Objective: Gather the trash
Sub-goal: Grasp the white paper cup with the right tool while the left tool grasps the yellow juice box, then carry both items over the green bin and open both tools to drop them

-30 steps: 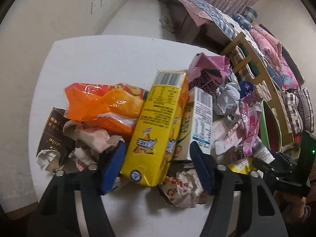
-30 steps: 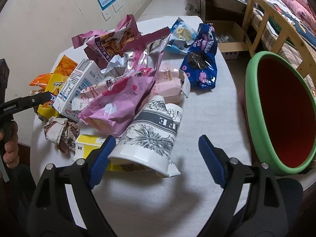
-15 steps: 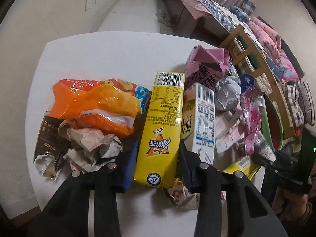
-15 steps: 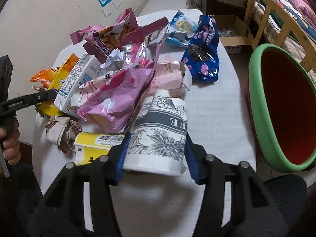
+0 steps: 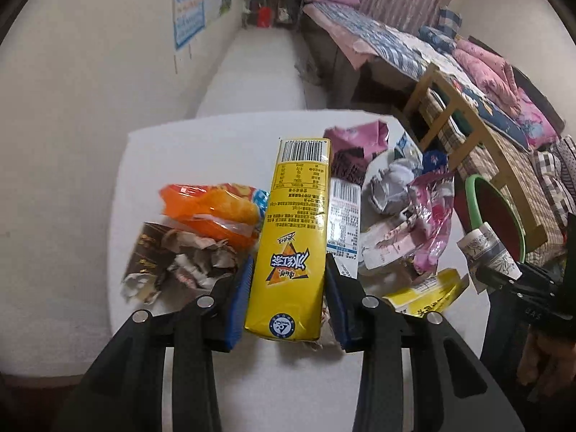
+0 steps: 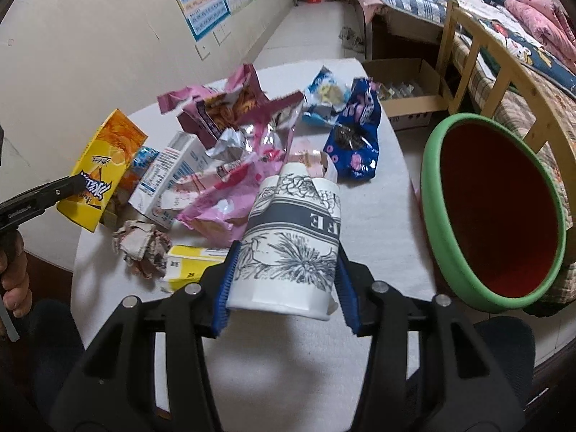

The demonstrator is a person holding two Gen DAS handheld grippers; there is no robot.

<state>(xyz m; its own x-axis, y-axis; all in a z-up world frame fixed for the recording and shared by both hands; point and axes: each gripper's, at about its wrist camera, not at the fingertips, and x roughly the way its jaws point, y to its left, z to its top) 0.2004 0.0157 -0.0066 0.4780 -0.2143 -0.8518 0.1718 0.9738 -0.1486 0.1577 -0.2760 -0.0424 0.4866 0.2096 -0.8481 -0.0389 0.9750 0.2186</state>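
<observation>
My left gripper is shut on a yellow drink carton and holds it lifted above the white round table; the carton also shows in the right wrist view. My right gripper is shut on a white paper cup with grey flower print, raised off the table; the cup also shows in the left wrist view. A green basin with a red inside stands at the right of the table. Wrappers and cartons lie piled on the table.
On the table lie an orange snack bag, a white carton, pink wrappers, a blue cookie bag, crumpled paper and a flat yellow carton. A wooden bed frame and cardboard box stand beyond.
Both grippers closed, the left on the yellow carton, the right on the paper cup. Both then lifted their items off the table.
</observation>
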